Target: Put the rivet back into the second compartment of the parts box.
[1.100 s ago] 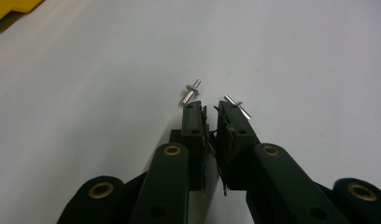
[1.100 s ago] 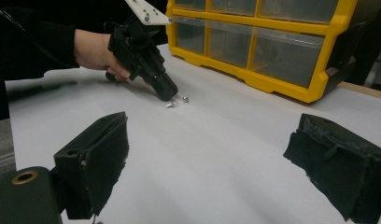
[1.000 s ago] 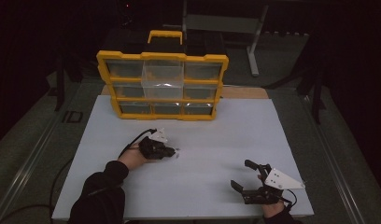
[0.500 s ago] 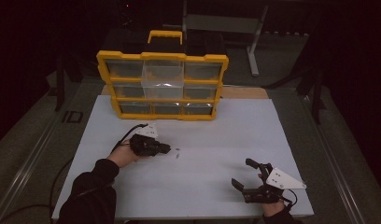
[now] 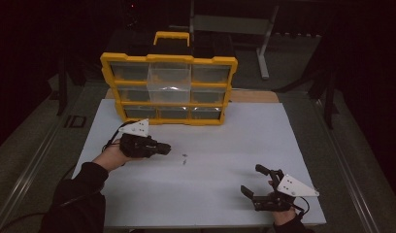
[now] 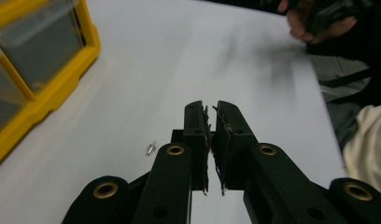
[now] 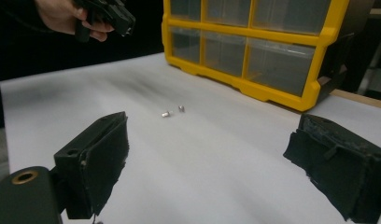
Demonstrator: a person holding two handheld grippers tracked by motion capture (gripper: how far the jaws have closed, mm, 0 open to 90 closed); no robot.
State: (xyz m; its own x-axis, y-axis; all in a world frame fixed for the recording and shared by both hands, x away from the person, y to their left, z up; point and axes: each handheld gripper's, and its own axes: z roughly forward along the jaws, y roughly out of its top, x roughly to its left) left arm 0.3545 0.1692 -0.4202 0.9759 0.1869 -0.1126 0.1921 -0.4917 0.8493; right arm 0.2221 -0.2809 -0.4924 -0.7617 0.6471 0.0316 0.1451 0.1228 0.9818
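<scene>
- Hovering above the white table (image 5: 225,145), the left gripper (image 5: 163,148) has its jaws pressed together; in the left gripper view (image 6: 210,135) the pads meet almost edge to edge, and I cannot make out anything caught between them.
- Just beside those closed tips lie the small metal screws (image 5: 185,158), loose on the bare sheet. The left gripper view shows one screw (image 6: 151,148) off to the side of the jaws, not touching them.
- In the right gripper view the screws (image 7: 172,111) lie as a pair close together, well ahead of the jaws and nearer the yellow drawer organizer (image 7: 254,42).
- The right gripper (image 5: 259,187) rests low at the near right of the table, its jaws spread wide with nothing between the pads (image 7: 104,158), well apart from the screws.
- The organizer (image 5: 169,90) stands upright at the far edge, its clear drawers facing the person; whether any drawer is pulled out is hard to tell.
- Risks, as I judge them:
  - A screw this small may slip from thick pads or never be gripped at all, so the left gripper could rise holding nothing.
  - Coming down closed or off-centre would nudge a screw and send it rolling across the smooth sheet, perhaps off the edge.
  - Dim light and blur make aiming at the pair harder.
</scene>
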